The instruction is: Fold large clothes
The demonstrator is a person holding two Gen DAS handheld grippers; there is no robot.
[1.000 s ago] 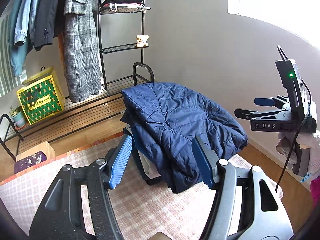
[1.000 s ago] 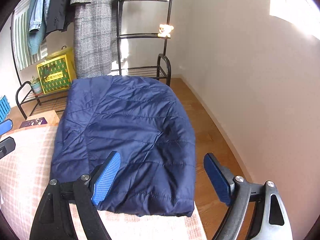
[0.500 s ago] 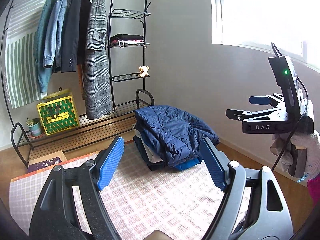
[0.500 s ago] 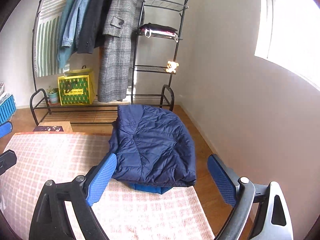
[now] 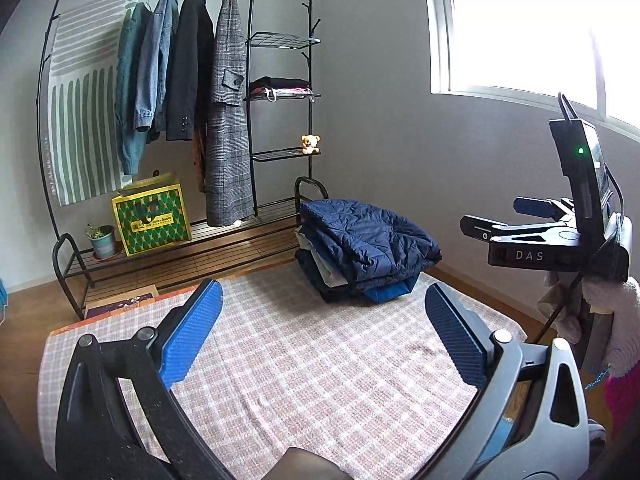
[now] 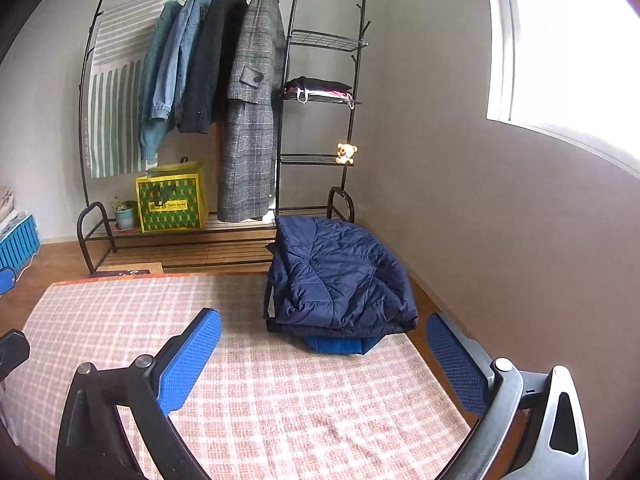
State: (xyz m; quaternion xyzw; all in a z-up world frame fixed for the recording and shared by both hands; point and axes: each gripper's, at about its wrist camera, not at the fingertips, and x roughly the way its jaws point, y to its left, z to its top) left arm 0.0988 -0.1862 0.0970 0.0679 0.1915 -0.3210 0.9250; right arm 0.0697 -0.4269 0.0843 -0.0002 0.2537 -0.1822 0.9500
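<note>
A: Where is the folded navy quilted puffer jacket (image 6: 340,276)?

B: On top of a stack of folded clothes at the far right corner of the pink-and-white checked cloth (image 6: 248,384), near the black metal clothes rack (image 6: 296,92).

A: And the grippers?

B: The left gripper (image 5: 320,328) and right gripper (image 6: 324,344) have just been opening; their blue-padded fingers (image 6: 188,364) stand wide with nothing between them.

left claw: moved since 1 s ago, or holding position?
Yes. The left claw has backed away from the folded navy jacket and the clothes rack; both look smaller and farther off. Its jaws have just been opening, with nothing between them.
</note>
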